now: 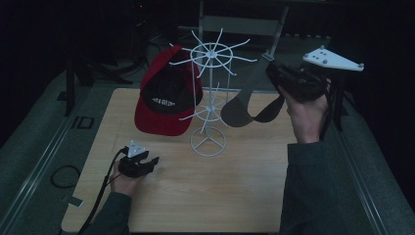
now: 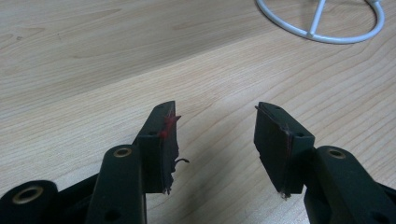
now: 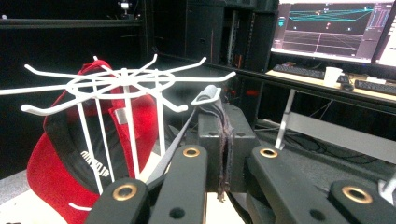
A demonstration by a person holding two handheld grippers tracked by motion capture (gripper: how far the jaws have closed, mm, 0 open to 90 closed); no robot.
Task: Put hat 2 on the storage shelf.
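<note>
Nearest me, low on the left of the wooden table (image 1: 205,196), my left gripper (image 1: 155,161) rests with its jaws spread and nothing between them. Further right, a red and black cap (image 1: 165,98) already hangs on the white wire rack (image 1: 210,54). Right of the rack, my right gripper (image 1: 274,73) is raised, jaws pressed together on the back strap of the grey cap (image 1: 244,107), which dangles beside the rack's upper hooks. I judge it light and floppy, only the brim stiff; it will swing and sag. The strap, where I have it, seems the best hold for hooking.
</note>
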